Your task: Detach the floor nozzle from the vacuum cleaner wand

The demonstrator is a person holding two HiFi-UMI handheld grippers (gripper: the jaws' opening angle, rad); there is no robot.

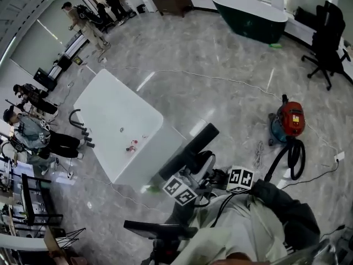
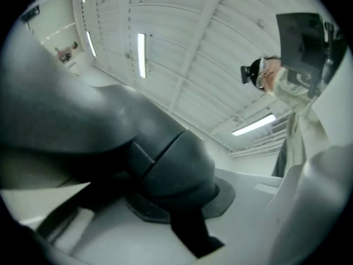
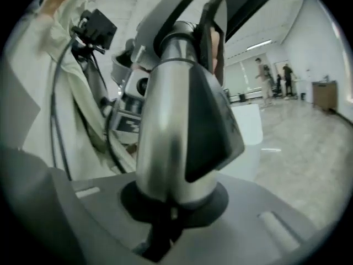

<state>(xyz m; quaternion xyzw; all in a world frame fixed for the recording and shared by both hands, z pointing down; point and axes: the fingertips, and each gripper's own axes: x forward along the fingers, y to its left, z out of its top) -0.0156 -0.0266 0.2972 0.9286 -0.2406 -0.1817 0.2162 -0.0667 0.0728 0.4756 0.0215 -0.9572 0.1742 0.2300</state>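
Note:
In the head view the long black floor nozzle [image 1: 193, 148] is lifted off the floor in front of me, beside the white table. My left gripper [image 1: 190, 174] and right gripper [image 1: 220, 175] meet just under it, their marker cubes side by side. In the left gripper view the nozzle's dark grey neck [image 2: 165, 170] fills the space between the jaws, and my left gripper [image 2: 176, 225] is shut on it. In the right gripper view the silver wand [image 3: 165, 137], with a dark grey collar, stands between the jaws, and my right gripper [image 3: 165, 225] is shut on it.
A white table [image 1: 110, 109] with a few small items stands to the left. The red and blue vacuum canister [image 1: 288, 120] and its black hose [image 1: 295, 156] lie on the floor to the right. A dark bathtub [image 1: 251, 15], an office chair [image 1: 328, 37] and several people stand further off.

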